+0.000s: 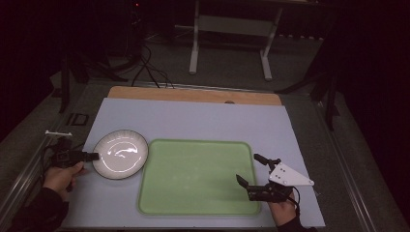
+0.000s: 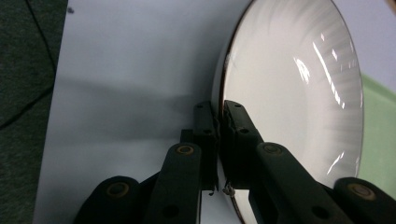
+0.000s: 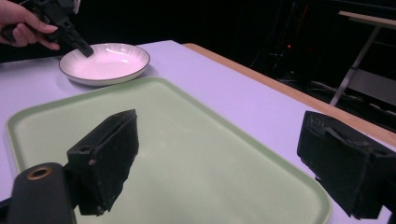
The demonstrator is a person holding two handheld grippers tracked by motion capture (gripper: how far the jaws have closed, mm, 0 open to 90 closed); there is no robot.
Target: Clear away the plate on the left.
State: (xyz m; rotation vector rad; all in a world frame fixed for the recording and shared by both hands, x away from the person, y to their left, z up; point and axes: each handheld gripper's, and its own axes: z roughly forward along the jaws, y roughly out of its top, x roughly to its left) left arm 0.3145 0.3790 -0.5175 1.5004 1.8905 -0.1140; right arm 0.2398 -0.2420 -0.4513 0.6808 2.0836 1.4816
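The left tongs (image 2: 218,122) have pinched the near rim of the white ribbed plate (image 1: 120,154), not yet lifted toward the green tray (image 1: 198,176), over which the right tongs (image 1: 251,170) hang wide and empty.

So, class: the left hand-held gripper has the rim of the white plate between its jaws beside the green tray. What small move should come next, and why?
Probably a slight lift of the plate. The left hand-held gripper is shut on its rim, one jaw inside and one outside, so the grip looks set. The plate sits on the table mat just left of the green tray, which has room for it.
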